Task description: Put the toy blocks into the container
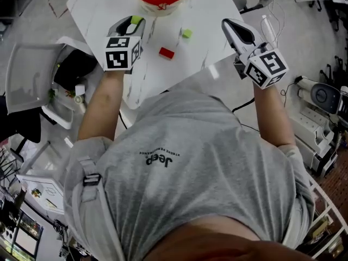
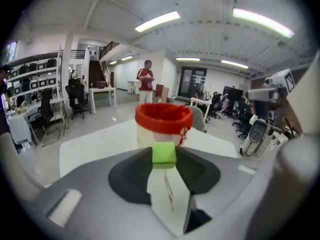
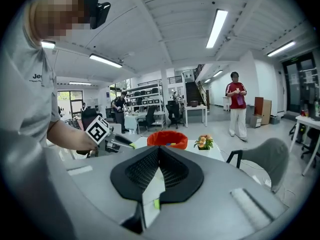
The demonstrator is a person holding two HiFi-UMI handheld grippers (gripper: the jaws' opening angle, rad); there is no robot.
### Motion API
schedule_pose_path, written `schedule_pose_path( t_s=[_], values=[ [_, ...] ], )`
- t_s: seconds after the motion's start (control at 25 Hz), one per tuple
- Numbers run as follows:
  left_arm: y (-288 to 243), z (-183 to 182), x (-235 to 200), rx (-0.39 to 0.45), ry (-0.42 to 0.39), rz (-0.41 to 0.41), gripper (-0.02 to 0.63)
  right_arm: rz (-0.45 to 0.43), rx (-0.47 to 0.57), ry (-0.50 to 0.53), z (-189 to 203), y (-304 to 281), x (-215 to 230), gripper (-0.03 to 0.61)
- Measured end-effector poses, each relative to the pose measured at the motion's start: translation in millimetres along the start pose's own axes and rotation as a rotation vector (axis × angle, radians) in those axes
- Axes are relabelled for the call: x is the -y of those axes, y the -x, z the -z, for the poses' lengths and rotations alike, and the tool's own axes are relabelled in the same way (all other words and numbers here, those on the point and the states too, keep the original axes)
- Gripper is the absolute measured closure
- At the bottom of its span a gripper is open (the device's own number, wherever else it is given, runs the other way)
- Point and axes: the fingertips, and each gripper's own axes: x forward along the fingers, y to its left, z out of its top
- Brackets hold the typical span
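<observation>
– Between the pads (image 2: 131, 173) of the left gripper (image 1: 135, 22): one small lime-green toy cube (image 2: 163, 153), pinched at the very tips. The jaws are closed down to the cube's width, both pads pressing its sides. Confirm?

– Confirmed from the left gripper view. The grip is far out on the tips, probably so that the cube drops clean when the jaws part. Target?

– The round white container with the red liner (image 2: 163, 118) stands straight beyond those fingertips, apart from them. Its rim shows just above the cube. The cube is lined up on it and not yet over the mouth, so I judge this the carry step.

– Right gripper (image 3: 159, 149)?

– Jaws together at the tips, nothing between them. It is held up off the white table (image 1: 103, 4), out to the side (parked, I would guess, while the left works).

– Blocks left to do?

– Two lie loose on the table between the two sets of fingertips. One is a flat red block (image 1: 166, 53), nearer the left fingers. The other is a small green block (image 1: 187, 33), nearer the right. Coloured pieces already show inside the container.

– Any writing?

– "Jeep" on the person's grey T-shirt (image 1: 163, 159), upside down in the head view. The small line beneath it is too fine to read. Each gripper's cube carries black-and-white square markers and no text.
</observation>
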Motion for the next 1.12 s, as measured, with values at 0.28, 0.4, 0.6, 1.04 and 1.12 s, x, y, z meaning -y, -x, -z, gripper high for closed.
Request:
schedule_pose_path(
  t_s=[0.28, 0.4, 0.6, 1.04, 1.12],
  values=[
    [-18, -94, 9, 0.073, -0.068, 0.067, 0.417, 0.027, 0.064, 0.015, -31, -3, 18, 0.574],
    [-35, -115, 10, 0.064, -0.094, 0.085, 0.417, 0.032, 0.078, 0.027, -42, -8, 24, 0.574],
    [-61, -135, 10, 0.035, -0.134, 0.108, 0.417, 0.045, 0.089, 0.034, -56, -19, 33, 0.574],
    [-82, -160, 22, 0.094, -0.138, 0.230, 0.255, 0.060, 0.088, 0.032, -60, -26, 40, 0.574],
    [-76, -164, 28, 0.106, -0.134, 0.241, 0.255, 0.066, 0.088, 0.025, -59, -23, 42, 0.574]
  ],
)
